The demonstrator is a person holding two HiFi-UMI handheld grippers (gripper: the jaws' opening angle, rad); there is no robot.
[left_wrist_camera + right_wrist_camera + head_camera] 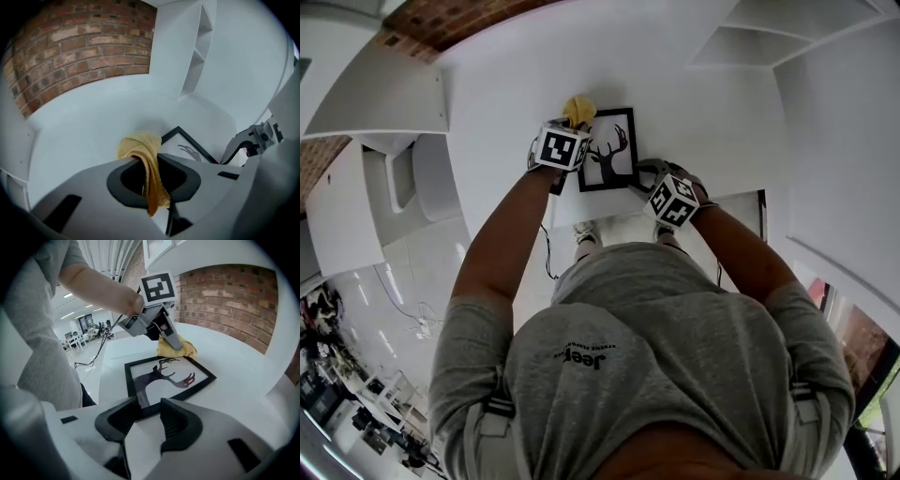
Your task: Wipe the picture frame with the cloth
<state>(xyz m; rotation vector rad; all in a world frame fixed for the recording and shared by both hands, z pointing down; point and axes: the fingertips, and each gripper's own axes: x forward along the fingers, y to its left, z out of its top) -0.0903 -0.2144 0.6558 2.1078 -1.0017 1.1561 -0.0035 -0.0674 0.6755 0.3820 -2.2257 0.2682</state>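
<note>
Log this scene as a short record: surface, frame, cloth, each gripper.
surface: white tabletop
frame: picture frame, lying flat, black border, deer silhouette
cloth: yellow cloth, bunched at one corner of the frame
left: left gripper, jaws closed on the cloth
right: right gripper, jaws apart over the frame's near edge

Head view peers steeply down over the person's shoulders onto the bench (pixel 675 112). Both gripper views ride low, close behind their own jaws, each catching the frame (pixel 164 376) and cloth (pixel 140 146).
</note>
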